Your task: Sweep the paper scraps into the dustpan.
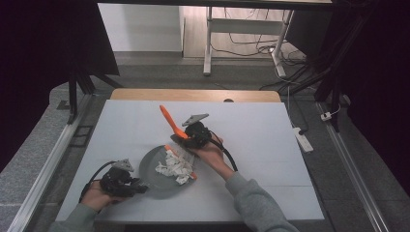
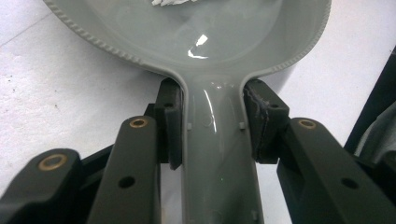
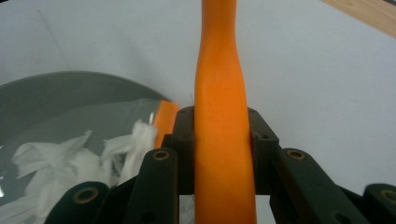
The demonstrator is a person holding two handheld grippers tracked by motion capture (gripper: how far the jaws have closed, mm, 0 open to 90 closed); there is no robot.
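Observation:
A grey dustpan (image 1: 153, 180) lies on the white table, near the front edge and left of centre, with several white paper scraps (image 1: 173, 165) piled in it. My left gripper (image 1: 138, 187) is shut on the pan's handle (image 2: 212, 154), and both pads (image 2: 172, 126) press its sides; the pan's bowl (image 2: 187, 32) spreads out ahead. My right gripper (image 1: 187, 139) is shut on an orange brush handle (image 1: 168, 119) that slants up and away to the left. The brush's orange lower edge (image 1: 183, 162) rests along the right side of the scraps. In the right gripper view the orange handle (image 3: 219, 116) runs between the jaws, with the pan (image 3: 56, 98) and scraps (image 3: 65, 163) at the left.
The white tabletop (image 1: 251, 140) has free room to the right and at the back. A wooden strip (image 1: 193, 94) runs along its far edge. On the floor are a power strip (image 1: 303, 140) at the right and a white desk frame (image 1: 208, 43) with cables beyond the table.

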